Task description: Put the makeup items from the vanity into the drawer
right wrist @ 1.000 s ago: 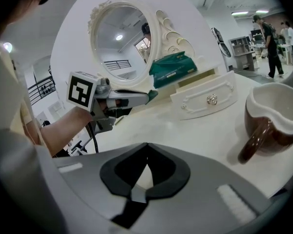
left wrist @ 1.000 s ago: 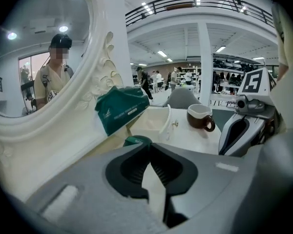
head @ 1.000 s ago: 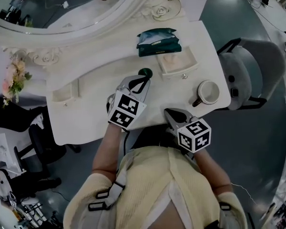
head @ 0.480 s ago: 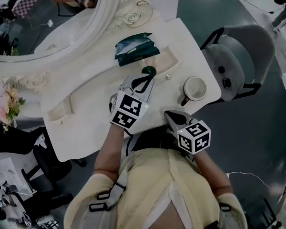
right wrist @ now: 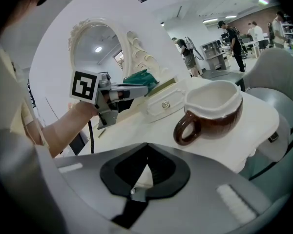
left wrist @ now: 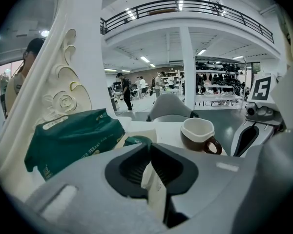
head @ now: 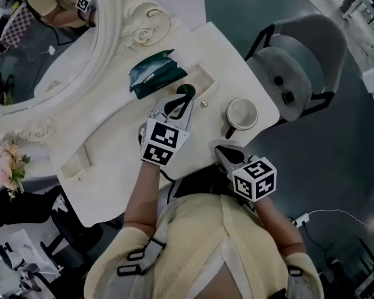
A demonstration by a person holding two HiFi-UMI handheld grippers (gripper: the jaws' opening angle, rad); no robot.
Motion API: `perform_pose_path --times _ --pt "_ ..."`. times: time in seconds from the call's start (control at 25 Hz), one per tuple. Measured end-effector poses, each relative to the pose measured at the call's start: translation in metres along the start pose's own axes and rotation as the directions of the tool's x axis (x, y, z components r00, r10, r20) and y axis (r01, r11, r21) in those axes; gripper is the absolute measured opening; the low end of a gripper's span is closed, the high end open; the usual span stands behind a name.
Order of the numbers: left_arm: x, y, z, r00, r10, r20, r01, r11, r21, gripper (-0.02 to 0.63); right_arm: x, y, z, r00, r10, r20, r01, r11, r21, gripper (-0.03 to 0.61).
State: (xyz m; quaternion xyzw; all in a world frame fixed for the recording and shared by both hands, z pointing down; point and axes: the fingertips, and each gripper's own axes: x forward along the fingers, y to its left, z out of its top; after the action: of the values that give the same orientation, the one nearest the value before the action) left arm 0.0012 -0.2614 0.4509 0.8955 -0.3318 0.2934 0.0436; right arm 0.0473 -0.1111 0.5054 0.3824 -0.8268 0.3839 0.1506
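- White vanity top [head: 112,145] below an ornate mirror [head: 43,48], with a grey chair [head: 299,67] standing beyond the drawer.
- Small drawer [head: 202,81] pulled open on the vanity; tissue pack [head: 151,73] just beside the drawer on the mirror side, mug [head: 240,113] near the drawer on the chair side.
- Clenched in the left gripper [head: 184,99]: a green-capped makeup item [head: 186,91], what looks like its pale body lying back between the pads, dark green end poking out past the tips.
- Jaws just easing apart a touch, yet pressing on that pale body by the look of the left gripper view.
- Hangs right at the drawer's near corner; over the rim or just short of it, hard to tell.
- Long axis in line with the gripper, green end toward the drawer, so probably only a short push forward and down before letting go.
- Right gripper [head: 220,148] pinched together on nothing, well back from the drawer on the mug side; left hand plainly the nearer.
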Motion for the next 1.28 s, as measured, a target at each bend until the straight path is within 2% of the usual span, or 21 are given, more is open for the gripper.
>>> perform_pose_path --times 0.2,0.24,0.32,0.36,0.6,1.0,1.28 --pt "0.008 0.002 0.001 1.000 0.001 0.005 -0.001 1.000 -0.005 0.039 -0.002 -0.004 -0.001 1.000 -0.013 0.005 0.013 1.000 0.017 0.001" --pt "0.009 0.003 0.001 1.000 0.011 0.004 -0.011 1.000 -0.005 0.054 -0.002 -0.004 -0.001 1.000 -0.014 0.005 0.014 1.000 0.017 0.000" --pt "0.010 0.005 0.001 1.000 0.027 0.004 -0.027 1.000 -0.001 0.125 -0.002 -0.004 -0.001 1.000 -0.017 0.005 0.017 1.000 0.017 0.000" --pt "0.010 0.005 0.001 1.000 0.029 0.004 -0.029 1.000 0.001 0.132 -0.002 -0.004 -0.002 1.000 -0.018 0.006 0.018 1.000 0.017 0.000" --pt "0.005 0.002 0.000 0.999 0.032 0.010 -0.032 0.999 -0.006 0.132 -0.005 -0.003 -0.001 1.000 -0.018 0.014 0.018 1.000 0.011 0.002" --pt "-0.026 0.005 0.003 0.994 0.080 0.075 -0.072 0.992 -0.106 0.132 -0.005 0.012 -0.001 1.000 0.016 0.003 -0.015 0.999 -0.039 0.001" --pt "-0.048 0.010 -0.001 0.988 0.129 0.080 -0.118 0.985 -0.126 0.131 -0.008 0.014 0.006 1.000 0.024 0.010 -0.023 0.997 -0.069 0.000"
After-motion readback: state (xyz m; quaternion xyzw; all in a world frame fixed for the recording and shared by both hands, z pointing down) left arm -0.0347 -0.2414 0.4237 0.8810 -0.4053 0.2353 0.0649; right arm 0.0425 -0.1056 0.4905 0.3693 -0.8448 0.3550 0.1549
